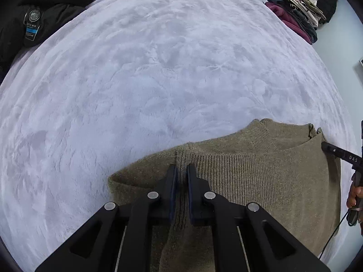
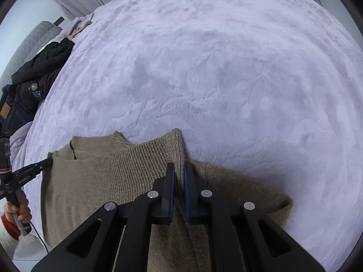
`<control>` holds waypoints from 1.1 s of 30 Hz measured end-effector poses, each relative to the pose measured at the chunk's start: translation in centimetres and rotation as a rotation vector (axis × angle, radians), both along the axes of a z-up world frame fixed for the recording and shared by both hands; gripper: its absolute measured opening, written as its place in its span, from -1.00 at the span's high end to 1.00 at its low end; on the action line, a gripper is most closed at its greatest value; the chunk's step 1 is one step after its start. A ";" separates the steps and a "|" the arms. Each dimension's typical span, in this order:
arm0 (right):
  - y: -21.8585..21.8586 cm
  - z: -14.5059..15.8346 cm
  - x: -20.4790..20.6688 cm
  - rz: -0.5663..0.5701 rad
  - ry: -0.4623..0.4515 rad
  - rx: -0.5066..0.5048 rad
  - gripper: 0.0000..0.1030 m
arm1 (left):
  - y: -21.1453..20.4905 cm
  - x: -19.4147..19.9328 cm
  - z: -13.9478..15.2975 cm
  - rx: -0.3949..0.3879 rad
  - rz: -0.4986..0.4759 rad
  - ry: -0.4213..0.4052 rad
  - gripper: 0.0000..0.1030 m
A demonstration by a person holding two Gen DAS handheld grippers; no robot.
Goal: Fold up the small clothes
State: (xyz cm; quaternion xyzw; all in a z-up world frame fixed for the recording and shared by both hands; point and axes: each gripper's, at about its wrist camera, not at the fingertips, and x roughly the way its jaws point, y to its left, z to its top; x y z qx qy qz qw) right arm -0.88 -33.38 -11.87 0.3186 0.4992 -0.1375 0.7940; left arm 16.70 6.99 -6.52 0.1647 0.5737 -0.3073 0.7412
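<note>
An olive-brown knitted sweater (image 1: 256, 176) lies on a lilac fleece blanket (image 1: 158, 79), collar toward the far side. My left gripper (image 1: 182, 170) is shut on a raised ridge of the sweater at its left shoulder. In the right wrist view the same sweater (image 2: 109, 176) shows, and my right gripper (image 2: 179, 167) is shut on a pinched fold at its right shoulder. Each gripper's tip shows at the edge of the other view: the right one (image 1: 326, 146) and the left one (image 2: 46, 163). A sleeve (image 2: 249, 192) lies to the right.
A pile of black clothing with a badge (image 1: 45, 11) lies at the far left of the blanket. A stack of folded clothes (image 1: 299, 11) sits at the far right corner. The same black pile (image 2: 38, 79) shows left in the right wrist view, by a grey quilted headboard (image 2: 34, 38).
</note>
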 end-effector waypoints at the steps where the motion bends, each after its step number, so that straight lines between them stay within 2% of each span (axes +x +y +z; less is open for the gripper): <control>1: 0.1 -0.2 -0.1 0.002 -0.001 -0.006 0.85 | 0.2 -0.2 0.4 -0.004 -0.007 -0.002 0.82; 4: 0.0 -0.2 -0.5 0.002 -0.016 0.011 0.79 | 0.6 -0.7 1.3 0.009 -0.039 -0.001 0.77; 5: -0.1 0.0 -0.7 -0.005 -0.013 0.017 0.70 | 0.7 -0.8 1.4 0.015 -0.046 0.006 0.45; 6: 0.0 0.3 -0.9 -0.012 -0.004 0.013 0.66 | 1.0 -0.9 1.7 0.017 -0.049 0.005 -0.11; 7: 0.1 0.7 -1.1 -0.018 -0.003 0.009 0.58 | 1.4 -1.1 2.2 0.011 -0.045 -0.015 -0.32; 8: 0.3 1.2 -1.4 -0.025 -0.002 -0.001 0.34 | 2.1 -1.3 2.8 0.006 -0.043 -0.031 -0.39; 9: 0.6 2.0 -1.8 -0.034 -0.002 -0.019 0.17 | 2.4 -1.6 3.1 0.008 -0.046 -0.027 -0.39; 10: 1.0 2.6 -2.4 -0.040 -0.009 -0.028 -0.10 | 2.7 -1.9 3.3 0.009 -0.043 -0.013 -0.39; 12: 2.1 4.1 -3.9 -0.049 -0.045 -0.028 -0.12 | 3.9 -2.8 3.4 0.014 -0.029 0.015 -0.39; 15: 3.6 5.0 -6.6 -0.054 -0.053 -0.010 -0.12 | 6.0 -5.4 3.0 0.038 -0.040 0.058 -0.39; 21: 6.5 2.9 -15.6 -0.197 0.061 0.076 -0.12 | 10.4 -11.3 1.6 0.120 -0.032 0.110 -0.39; 22: 6.7 2.4 -17.0 -0.231 0.069 0.110 -0.12 | 10.9 -11.8 1.6 0.115 -0.016 0.126 -0.39; 25: 7.1 0.2 -20.8 -0.325 0.031 0.298 -0.12 | 12.4 -12.8 1.2 0.097 0.028 0.176 -0.39; 29: 7.6 -1.7 -23.2 -0.440 -0.037 0.467 -0.11 | 13.2 -13.3 0.5 0.061 0.080 0.233 -0.39; 30: 7.4 -2.1 -23.4 -0.470 -0.053 0.490 -0.06 | 13.2 -13.4 0.2 0.072 0.086 0.223 -0.39; 32: 7.3 -2.6 -23.4 -0.492 -0.087 0.522 0.70 | 13.1 -13.7 -0.5 0.141 0.073 0.157 -0.39; 33: 7.4 -2.6 -23.3 -0.488 -0.088 0.513 0.70 | 13.2 -13.9 -1.0 0.175 0.062 0.130 -0.39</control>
